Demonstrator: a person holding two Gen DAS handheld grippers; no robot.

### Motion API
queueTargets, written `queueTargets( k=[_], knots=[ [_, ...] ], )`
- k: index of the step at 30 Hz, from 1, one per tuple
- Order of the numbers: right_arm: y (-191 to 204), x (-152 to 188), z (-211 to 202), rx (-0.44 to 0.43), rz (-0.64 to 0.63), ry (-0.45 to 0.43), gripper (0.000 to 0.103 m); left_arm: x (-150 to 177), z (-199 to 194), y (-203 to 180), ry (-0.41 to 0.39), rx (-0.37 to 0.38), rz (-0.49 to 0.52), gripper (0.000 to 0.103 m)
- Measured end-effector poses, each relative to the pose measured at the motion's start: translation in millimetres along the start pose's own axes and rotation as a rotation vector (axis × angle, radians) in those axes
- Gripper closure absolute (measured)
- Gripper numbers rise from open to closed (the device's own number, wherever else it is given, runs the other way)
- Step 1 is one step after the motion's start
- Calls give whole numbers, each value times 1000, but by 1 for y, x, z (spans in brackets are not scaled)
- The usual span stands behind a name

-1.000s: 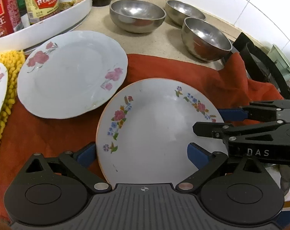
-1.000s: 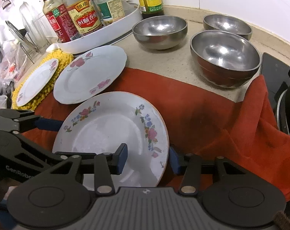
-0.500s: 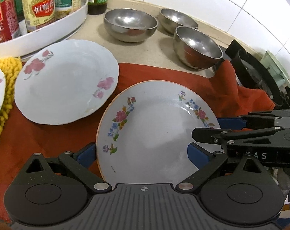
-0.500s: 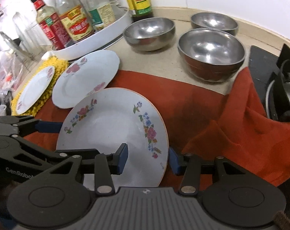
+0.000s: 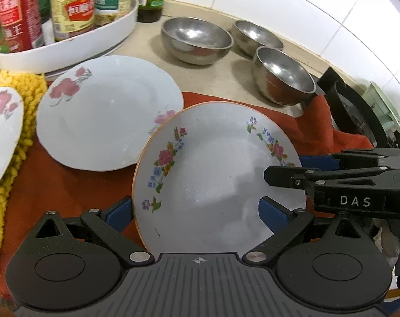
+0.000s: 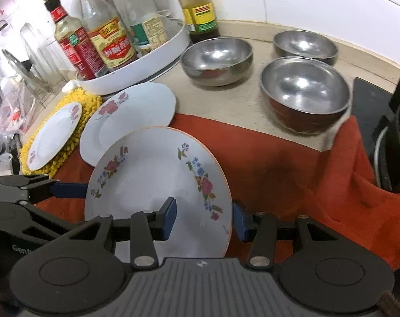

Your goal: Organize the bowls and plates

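Observation:
A white plate with an orange rim and small coloured flowers [image 5: 215, 174] is lifted off the red cloth and overlaps the edge of a white plate with pink flowers [image 5: 107, 111]. My left gripper [image 5: 197, 211] grips its left edge and my right gripper [image 6: 203, 218] grips its right edge; the plate [image 6: 157, 179] sits between each pair of blue pads. The pink-flower plate [image 6: 131, 116] lies behind it. A smaller pink-flower plate [image 6: 54, 134] rests on a yellow mat. Three steel bowls [image 6: 304, 92] [image 6: 217, 59] [image 6: 305, 43] stand on the counter behind.
A white round tray [image 6: 147, 60] with several sauce bottles stands at the back left. A red cloth [image 6: 292, 163] covers the counter front. A black stove [image 6: 384, 132] is at the right. A tiled wall [image 5: 279, 5] runs behind the bowls.
The flowered plate has risen off the cloth and shifted left, now overlapping the pink-flower plate. Both grippers moved with it, keeping their hold.

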State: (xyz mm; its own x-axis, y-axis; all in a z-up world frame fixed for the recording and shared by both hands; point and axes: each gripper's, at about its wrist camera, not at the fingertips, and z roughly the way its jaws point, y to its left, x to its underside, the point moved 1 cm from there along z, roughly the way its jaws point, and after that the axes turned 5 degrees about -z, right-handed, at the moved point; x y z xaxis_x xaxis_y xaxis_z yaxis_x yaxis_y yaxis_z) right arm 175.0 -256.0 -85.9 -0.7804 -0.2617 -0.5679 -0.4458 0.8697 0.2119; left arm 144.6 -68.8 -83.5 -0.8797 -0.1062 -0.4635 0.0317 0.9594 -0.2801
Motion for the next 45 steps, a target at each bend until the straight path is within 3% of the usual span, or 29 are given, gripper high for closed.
queueTargets(
  k=[17, 25, 29, 34, 43, 45],
  knots=[
    [-2, -7, 24, 1, -55, 112, 60, 1, -1, 19, 30, 24, -29, 8],
    [2, -54, 40, 29, -108, 25, 60, -22, -14, 66, -52, -54, -184, 6],
    [11, -82, 64, -6, -132, 5, 60, -38, -8, 86, -59, -85, -265, 6],
    [13, -111, 98, -62, -114, 27, 60, -53, 3, 98, -57, -56, -342, 6],
    [14, -138, 131, -207, -98, 24, 59, -75, 24, 103, -84, -85, -366, 1],
    [18, -141, 132, -184, -114, 37, 60, -80, 27, 105, -86, -85, -365, 1]
  ],
)
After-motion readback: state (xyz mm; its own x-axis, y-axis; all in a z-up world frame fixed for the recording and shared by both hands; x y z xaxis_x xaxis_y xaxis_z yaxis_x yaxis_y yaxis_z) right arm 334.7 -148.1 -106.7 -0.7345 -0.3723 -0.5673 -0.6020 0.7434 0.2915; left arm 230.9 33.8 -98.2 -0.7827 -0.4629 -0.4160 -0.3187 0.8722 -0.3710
